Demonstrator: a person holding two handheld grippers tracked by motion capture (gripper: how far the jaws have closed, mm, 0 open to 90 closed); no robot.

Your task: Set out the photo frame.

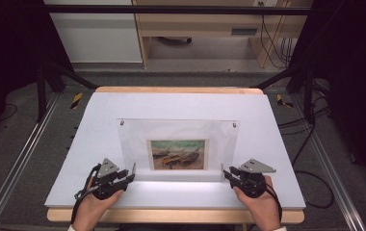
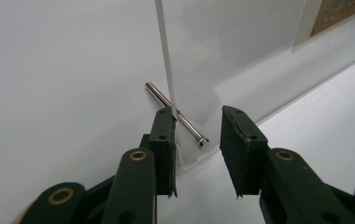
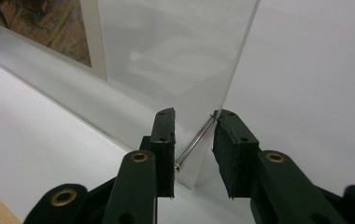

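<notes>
A clear acrylic picture frame (image 1: 178, 132) stands upright on the white table (image 1: 181, 103), with a painting of beached boats (image 1: 177, 154) in it. My left gripper (image 1: 129, 176) is at its lower left corner and my right gripper (image 1: 227, 173) at its lower right. In the left gripper view, the open jaws of my left gripper (image 2: 197, 112) straddle a metal pin (image 2: 189, 128); the panel's edge (image 2: 164, 46) touches one jaw and the pin's head stands clear of the other. My right gripper (image 3: 195, 113) straddles the other pin (image 3: 194, 144), with the panel (image 3: 175, 56) against one jaw tip.
Two small metal studs (image 1: 122, 123) sit at the frame's upper corners. The table's wooden front edge (image 1: 171, 215) lies just under the person's hands. Beyond the table are a dark floor with cables (image 1: 311, 139) and wooden furniture (image 1: 195, 29).
</notes>
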